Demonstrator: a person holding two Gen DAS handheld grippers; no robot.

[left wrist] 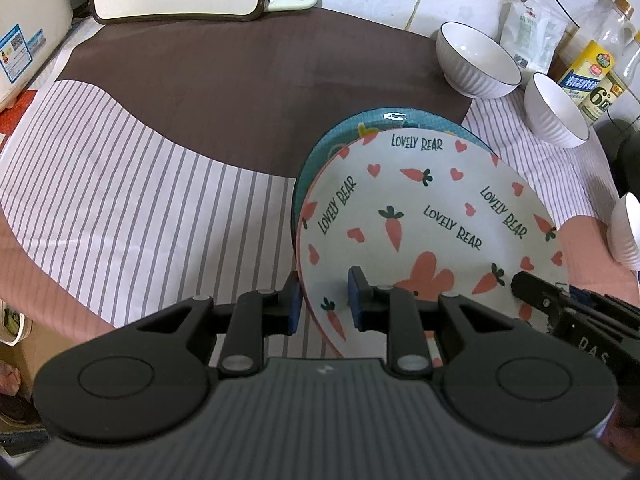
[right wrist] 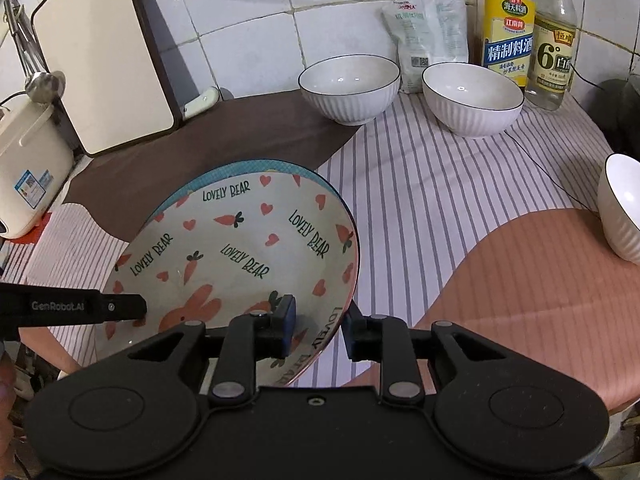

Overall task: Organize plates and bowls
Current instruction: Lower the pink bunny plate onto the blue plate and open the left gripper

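- Two grippers are straddling the near rim of the carrot plate [left wrist: 424, 216]: the left gripper [left wrist: 323, 300] at its left edge, the right gripper [right wrist: 320, 326] at its right edge.
- Each is standing slightly open, one pad inside the rim and one outside; the pads are not visibly pressing.
- Two plates are lying stacked on the cloth [left wrist: 120, 184]; the carrot plate is sitting on a blue plate [left wrist: 360, 120], which is showing only as a crescent at the far edge.
- Three white bowls are standing apart beyond: one bowl [right wrist: 350, 88] near the wall, a second bowl [right wrist: 472, 98] beside it, and a third bowl [right wrist: 622, 212] being cut off at the right edge.
- Two bottles [right wrist: 508, 28] and a pouch [right wrist: 428, 36] are lining the tiled wall behind the bowls.
- A board [right wrist: 100, 60] is leaning far left, beside a rice cooker [right wrist: 28, 160], partly cropped.
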